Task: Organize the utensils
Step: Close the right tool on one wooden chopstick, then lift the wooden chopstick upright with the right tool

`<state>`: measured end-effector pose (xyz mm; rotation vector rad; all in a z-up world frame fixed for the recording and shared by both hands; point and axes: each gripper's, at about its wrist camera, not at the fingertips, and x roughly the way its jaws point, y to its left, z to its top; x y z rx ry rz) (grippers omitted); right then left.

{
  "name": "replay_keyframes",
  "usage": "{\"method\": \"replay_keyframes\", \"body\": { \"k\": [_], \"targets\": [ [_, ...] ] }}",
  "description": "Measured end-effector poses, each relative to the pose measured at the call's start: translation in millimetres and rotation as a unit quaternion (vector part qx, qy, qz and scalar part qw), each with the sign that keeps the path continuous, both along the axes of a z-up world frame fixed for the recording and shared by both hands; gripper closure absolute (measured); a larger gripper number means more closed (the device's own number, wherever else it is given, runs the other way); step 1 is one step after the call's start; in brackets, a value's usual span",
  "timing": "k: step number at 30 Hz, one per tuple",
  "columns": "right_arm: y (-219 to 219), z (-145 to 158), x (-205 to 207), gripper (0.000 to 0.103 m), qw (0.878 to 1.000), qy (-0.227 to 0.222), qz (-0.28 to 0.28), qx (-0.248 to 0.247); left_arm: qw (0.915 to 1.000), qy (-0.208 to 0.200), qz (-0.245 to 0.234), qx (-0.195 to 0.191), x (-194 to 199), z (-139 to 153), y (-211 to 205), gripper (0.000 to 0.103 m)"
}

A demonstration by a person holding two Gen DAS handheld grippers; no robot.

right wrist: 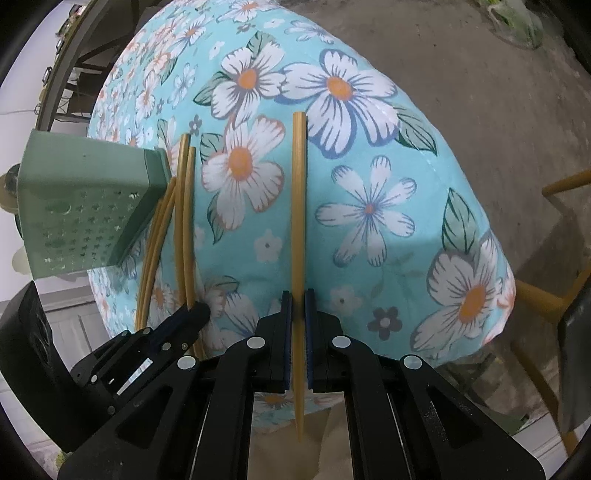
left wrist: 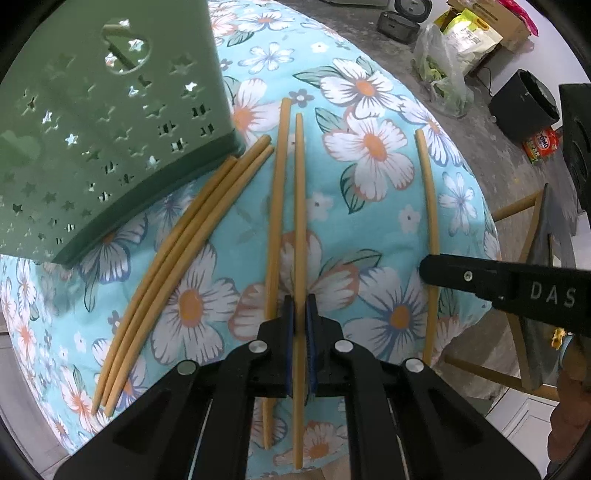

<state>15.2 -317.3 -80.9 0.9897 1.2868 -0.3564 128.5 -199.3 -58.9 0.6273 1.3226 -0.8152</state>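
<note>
Several tan chopsticks lie on the floral-cloth table (left wrist: 373,92). My left gripper (left wrist: 300,306) points down and is shut on one chopstick (left wrist: 300,206), with another chopstick (left wrist: 276,206) lying just left of it. Three more chopsticks (left wrist: 173,269) lie bundled beside the green perforated utensil holder (left wrist: 103,129). My right gripper (right wrist: 297,302) is shut on a lone chopstick (right wrist: 298,206) near the table's right side. In the left wrist view that right gripper (left wrist: 428,269) comes in from the right over the lone chopstick (left wrist: 430,199). The left gripper (right wrist: 201,314) shows at the lower left of the right wrist view, by the green holder (right wrist: 85,214).
The table's cloth edge (right wrist: 495,295) drops off close to the right gripper. Wooden chair legs (right wrist: 546,299) stand beyond it. On the floor lie plastic bags (left wrist: 447,74), a cardboard box (left wrist: 495,22) and a black bin (left wrist: 524,103).
</note>
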Motion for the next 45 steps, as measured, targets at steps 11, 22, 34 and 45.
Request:
{"method": "replay_keyframes", "body": {
  "k": [11,22,34,45],
  "targets": [
    [-11.9,5.0,18.7,0.081,1.0,-0.013,0.005,-0.002,0.9997,0.011,0.017,-0.012,17.6,7.7,-20.2,0.097],
    [-31.8,0.7,39.6,0.081,1.0,-0.026,0.005,-0.01,0.9992,-0.013,0.029,-0.023,35.6,8.4,-48.5,0.097],
    [-45.6,-4.8,55.7,0.094,0.999,-0.029,0.003,-0.017,0.9986,-0.045,0.02,-0.016,37.1,-0.9,-72.5,0.097],
    [-43.7,4.5,44.8,0.098,0.999,-0.038,-0.008,-0.019,0.9982,-0.044,0.027,-0.03,33.1,7.0,-63.0,0.098]
  ]
}}
